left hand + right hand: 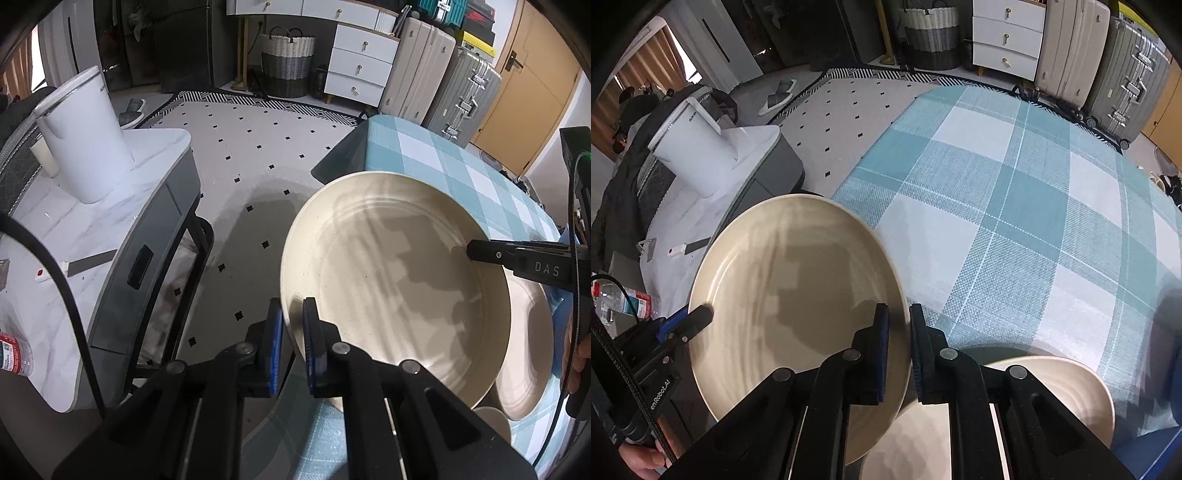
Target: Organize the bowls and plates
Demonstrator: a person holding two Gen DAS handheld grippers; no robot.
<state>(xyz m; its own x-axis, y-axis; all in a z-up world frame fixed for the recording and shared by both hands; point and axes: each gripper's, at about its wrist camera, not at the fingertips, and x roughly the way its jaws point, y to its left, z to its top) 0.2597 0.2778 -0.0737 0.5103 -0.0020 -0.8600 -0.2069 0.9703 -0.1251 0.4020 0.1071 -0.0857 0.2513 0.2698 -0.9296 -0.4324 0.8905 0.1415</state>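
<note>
The left tongs [293, 332], blue-padded, sit nearest the lens in the left wrist view, clamped on the rim of a round cream ceramic plate [391, 288] at its 8 o'clock edge. The right tongs [898, 347] are clamped on the same plate's rim [790, 291] at about 4 o'clock in their own view. The plate is held tilted above the near edge of the worktop, which is covered by a teal and white checked cloth [997, 206].

Each view shows the other tool: the right wrist view catches the left tongs at 8 o'clock, the left wrist view shows the right tongs entering from 3 o'clock. Only the left wrist view shows an orange-brown door [532, 85] at 2 o'clock.

Two cream plates can be counted: the held one and a second cream plate [1067, 391] lying on the cloth beneath it. Beside the worktop stands one white marble-look side table [74, 236] carrying one white cylindrical bin [85, 136]. Two hard-shell suitcases [439, 74] stand at 1 o'clock.
</note>
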